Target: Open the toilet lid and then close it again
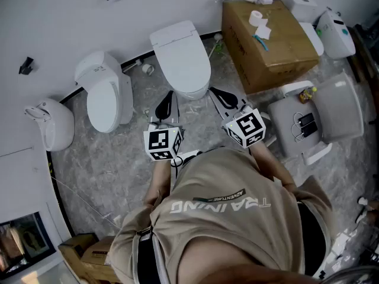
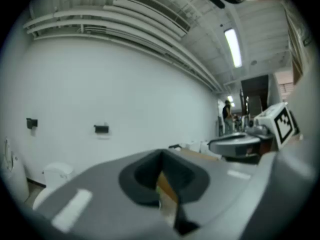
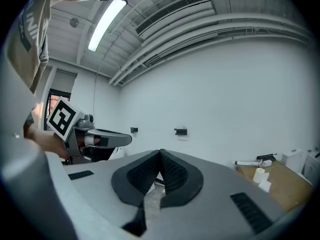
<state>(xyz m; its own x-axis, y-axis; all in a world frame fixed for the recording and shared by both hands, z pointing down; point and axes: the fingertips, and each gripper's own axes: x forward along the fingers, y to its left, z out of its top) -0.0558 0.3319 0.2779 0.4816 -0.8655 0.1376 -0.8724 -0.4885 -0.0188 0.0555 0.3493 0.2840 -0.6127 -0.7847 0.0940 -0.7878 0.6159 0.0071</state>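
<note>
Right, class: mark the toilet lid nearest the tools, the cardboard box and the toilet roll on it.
toilet lid [image 1: 182,63], head view, centre
cardboard box [image 1: 285,47], head view, bare top
toilet roll [image 1: 256,18], head view, middle

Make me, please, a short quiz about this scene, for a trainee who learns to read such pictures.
1. True or false: the toilet lid in front of the person is already raised.
2. The left gripper and the right gripper have their fingers: A) wide apart; B) together, holding nothing; C) clamped on the lid.
3. Fill in: the paper roll lies on top of the cardboard ____.

Key: 1 false, it lies down. 2 B. 3 box.
</note>
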